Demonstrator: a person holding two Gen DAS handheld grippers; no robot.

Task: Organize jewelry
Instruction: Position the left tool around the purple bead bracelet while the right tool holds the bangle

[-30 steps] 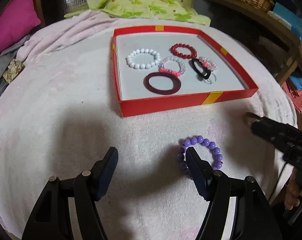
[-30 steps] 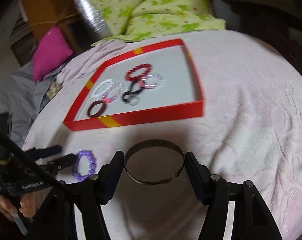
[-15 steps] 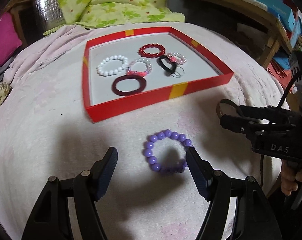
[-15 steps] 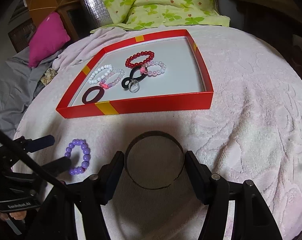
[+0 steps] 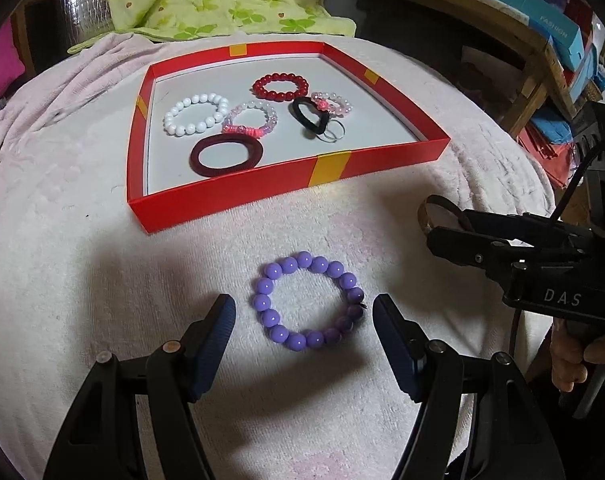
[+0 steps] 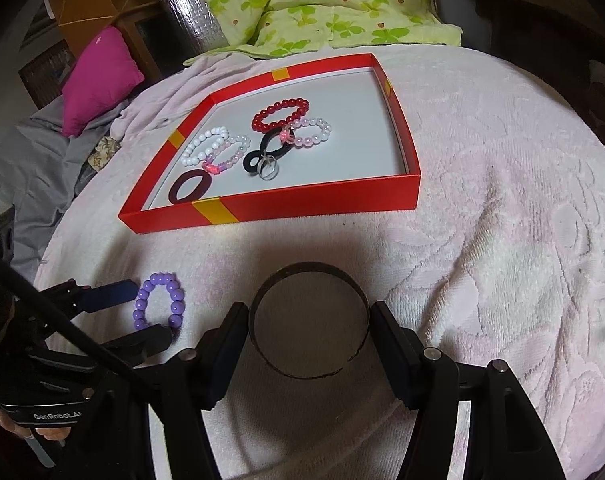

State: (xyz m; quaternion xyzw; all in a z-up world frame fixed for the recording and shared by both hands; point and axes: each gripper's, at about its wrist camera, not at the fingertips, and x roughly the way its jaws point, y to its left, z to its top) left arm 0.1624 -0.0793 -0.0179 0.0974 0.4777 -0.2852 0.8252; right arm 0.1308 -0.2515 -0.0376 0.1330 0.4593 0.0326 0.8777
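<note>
1. Purple bead bracelet (image 5: 308,306) is seen lying flat on the pink blanket (image 5: 62,240), framed by the spread left gripper (image 5: 304,322), untouched; light, limp and rollable, it is best pinched across its beads.
2. The metal bangle (image 6: 308,324), judged stiff, is bracketed by the spread right gripper (image 6: 308,334).
3. Six bracelets and bands are held in the red tray (image 5: 230,210).
</note>
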